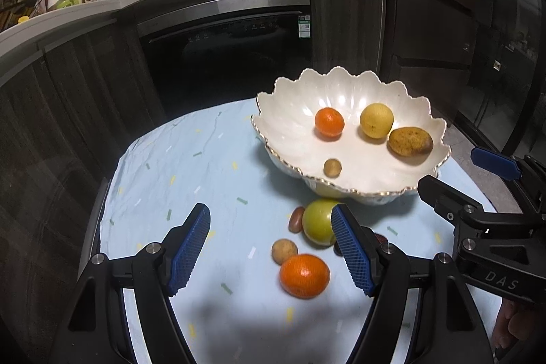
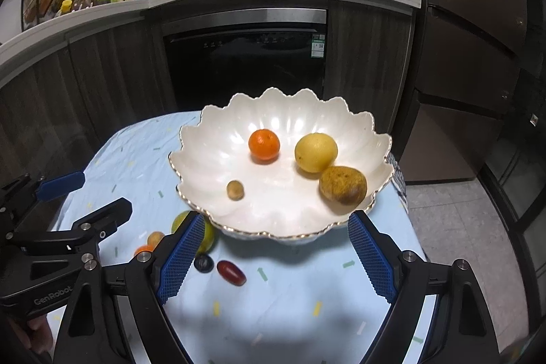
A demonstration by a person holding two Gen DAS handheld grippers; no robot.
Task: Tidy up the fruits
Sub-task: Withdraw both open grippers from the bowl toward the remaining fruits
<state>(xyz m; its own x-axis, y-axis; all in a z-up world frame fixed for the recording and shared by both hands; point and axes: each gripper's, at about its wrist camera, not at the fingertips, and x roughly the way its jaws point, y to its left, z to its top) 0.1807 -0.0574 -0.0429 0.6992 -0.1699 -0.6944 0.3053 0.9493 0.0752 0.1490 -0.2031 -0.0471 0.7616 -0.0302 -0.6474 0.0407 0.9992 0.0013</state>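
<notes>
Left wrist view: nearest us, our left tongs (image 1: 269, 248) are spread wide and empty above the blue-clothed worktop (image 1: 191, 166). Between their tips lie a large orange (image 1: 304, 276), a small brown fruit (image 1: 284, 250), a green apple (image 1: 319, 220) and a red date (image 1: 296, 219). Beyond sits the white scalloped bowl (image 1: 293, 125) holding a small orange (image 1: 329, 121), a yellow fruit (image 1: 376, 120), a brown fruit (image 1: 410, 141) and a small tan fruit (image 1: 332, 167).

Right wrist view: our right tongs (image 2: 276, 258) are also spread and empty, just before the bowl's near rim. A red grape (image 2: 231, 272) and a dark berry (image 2: 203, 262) lie on the cloth.
</notes>
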